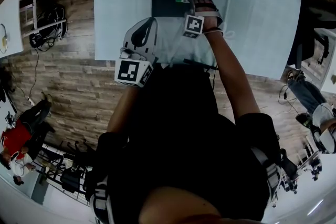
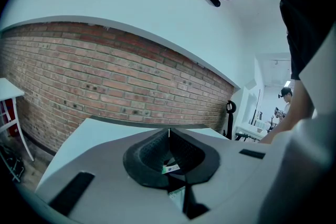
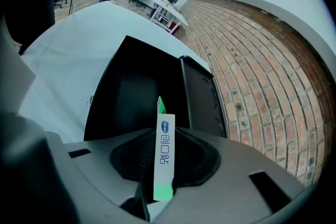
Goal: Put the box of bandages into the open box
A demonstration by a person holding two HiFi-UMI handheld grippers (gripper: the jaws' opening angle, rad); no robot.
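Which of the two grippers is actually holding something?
The right gripper: it clamps the slim bandage box by the open black box. The left gripper is simply shut.

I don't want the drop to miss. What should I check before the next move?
1. Bandage box gripped by right tongs: ok, pads press both faces.
2. Black box open: ok.
3. Bandage box over the opening: ok, head view shows it above the near right part.
4. Height above the black box floor: cannot tell.
5. Left tongs out of the way: ok, shut, empty, back at the table edge.
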